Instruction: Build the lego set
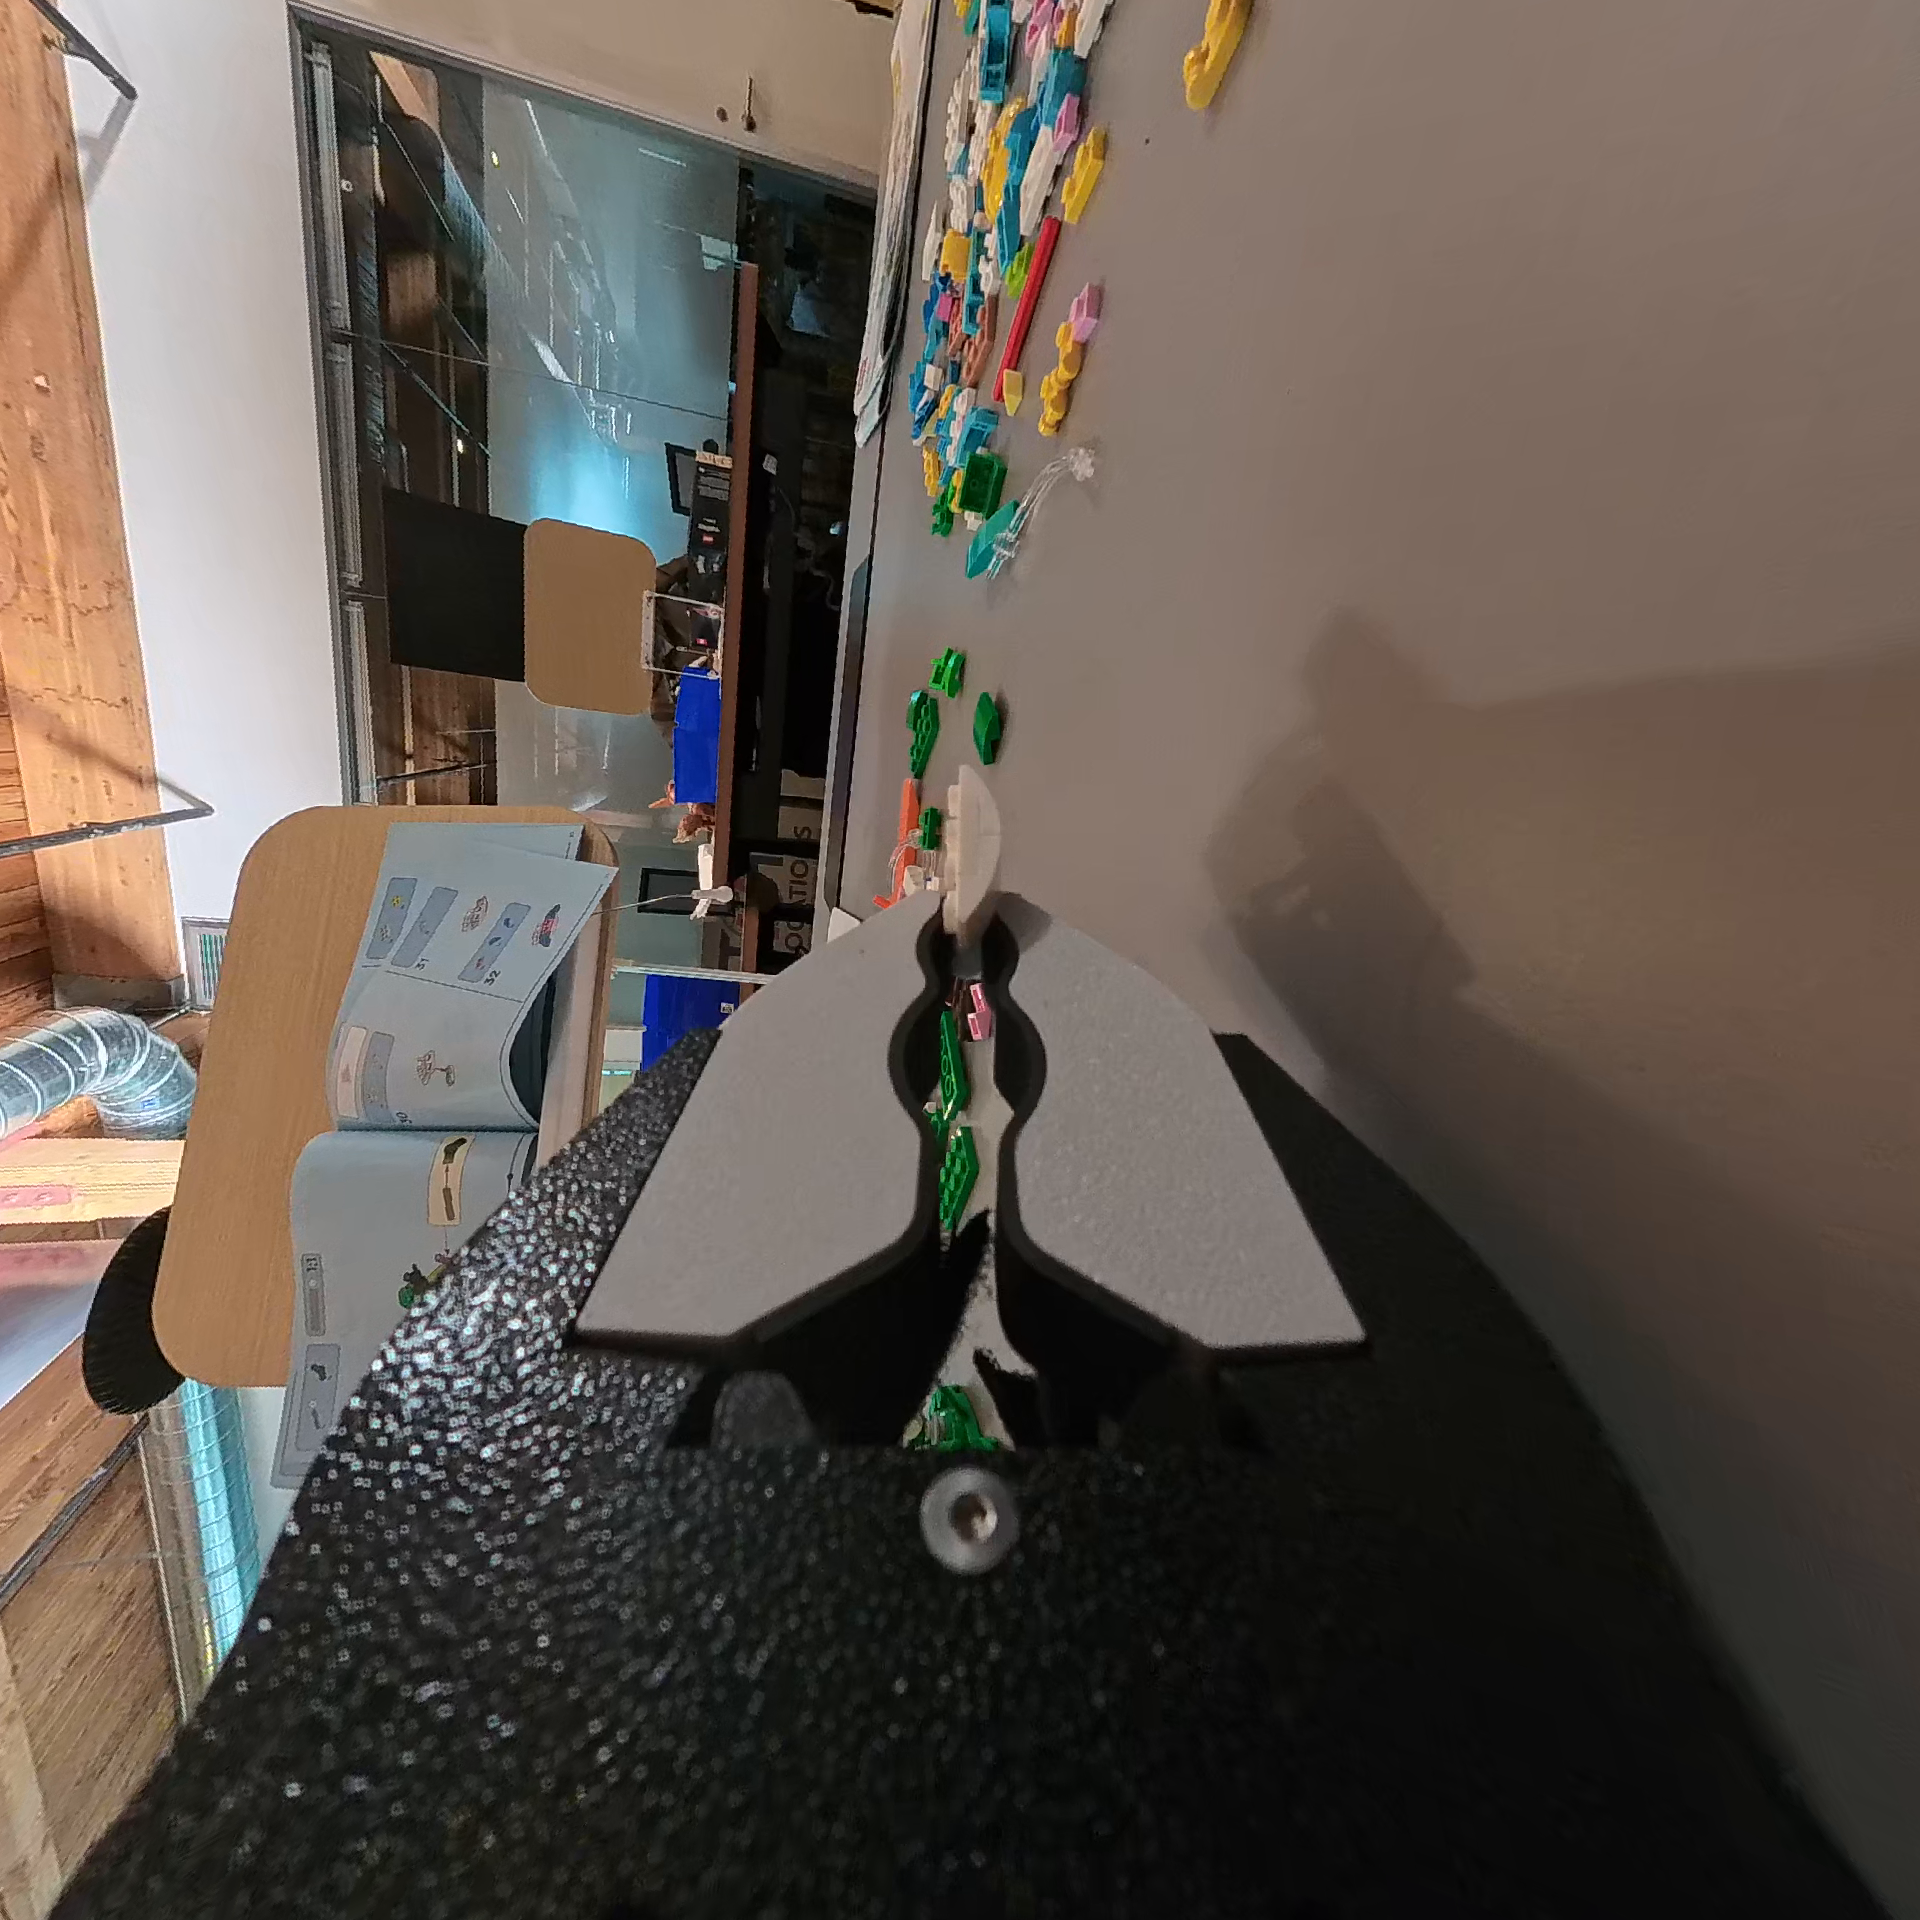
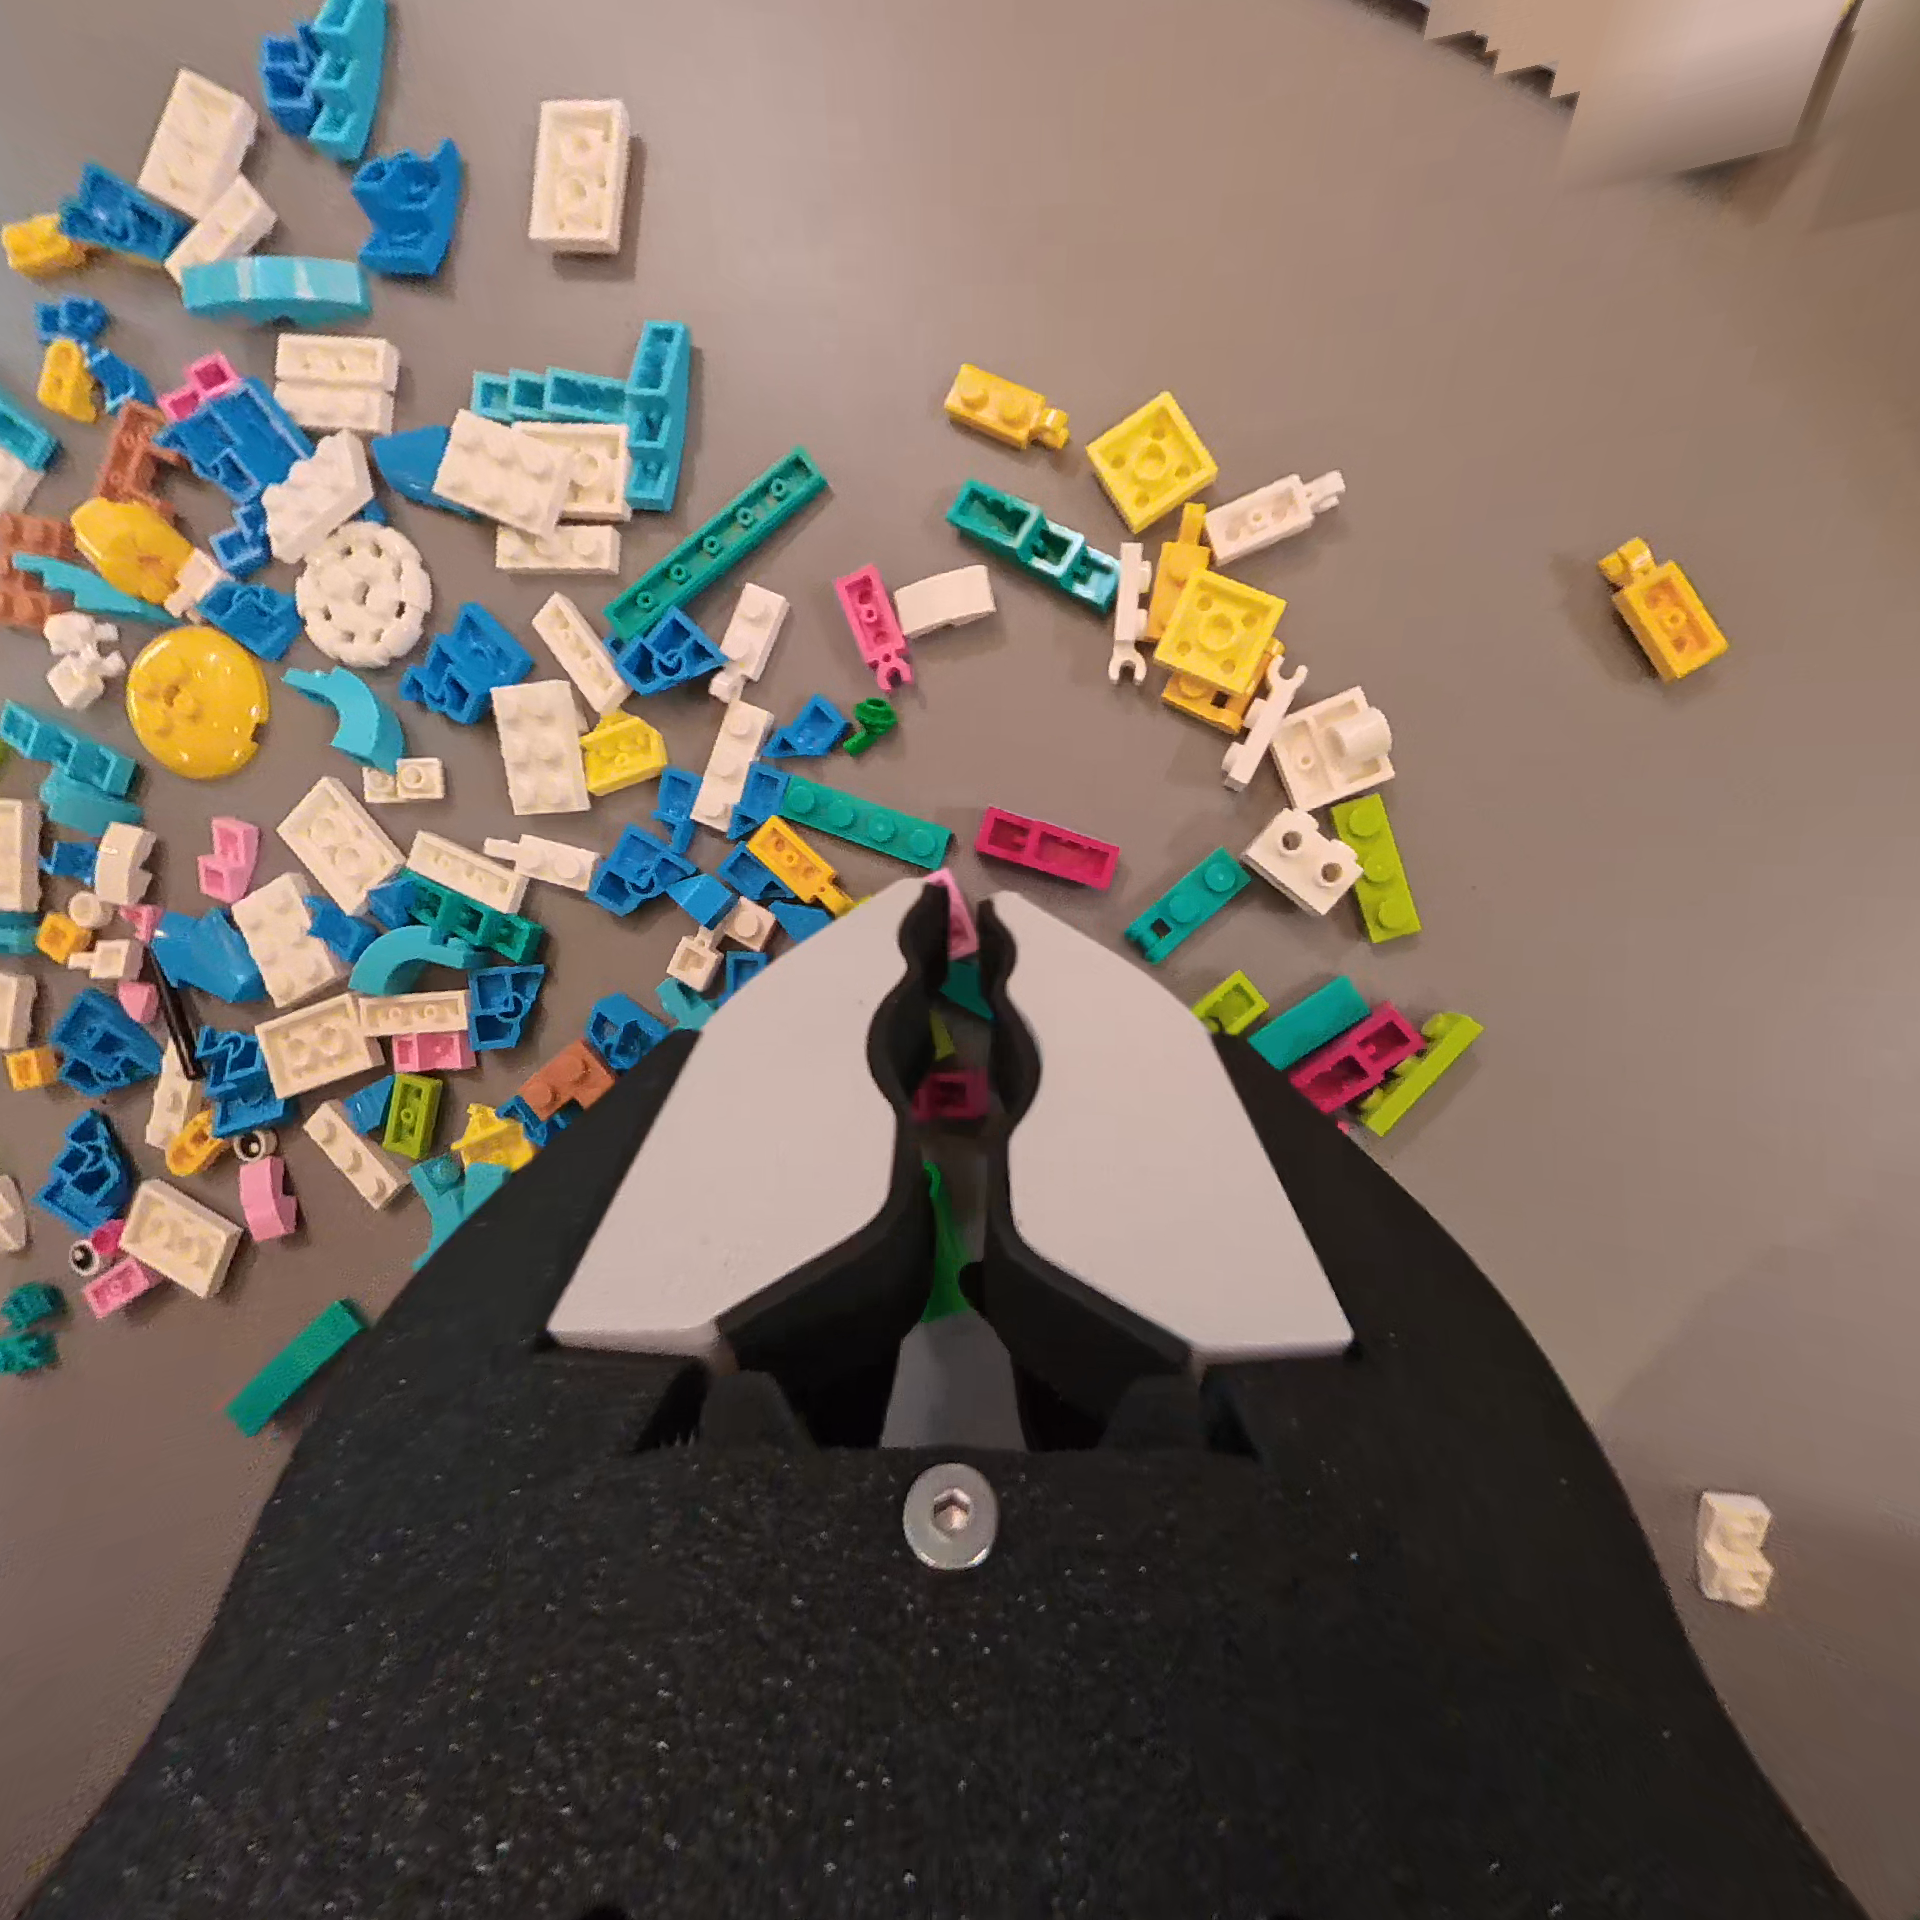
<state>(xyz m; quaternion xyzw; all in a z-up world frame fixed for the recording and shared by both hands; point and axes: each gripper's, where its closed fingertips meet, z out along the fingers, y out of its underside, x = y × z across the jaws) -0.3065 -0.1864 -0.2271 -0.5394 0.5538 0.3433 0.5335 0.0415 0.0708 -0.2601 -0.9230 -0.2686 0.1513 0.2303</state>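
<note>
Above the grey bench, the right gripper pinches a pink piece; the left gripper clamps a white curved plate. Joining them, at twelve o'clock, seemingly comes next.

The grey table lies bare to the right and far side of the right gripper, save a lone yellow brick and a white brick, while the loose brick pile (densely scattered) crowds its left.

Grey table, scattered lego pieces
</note>
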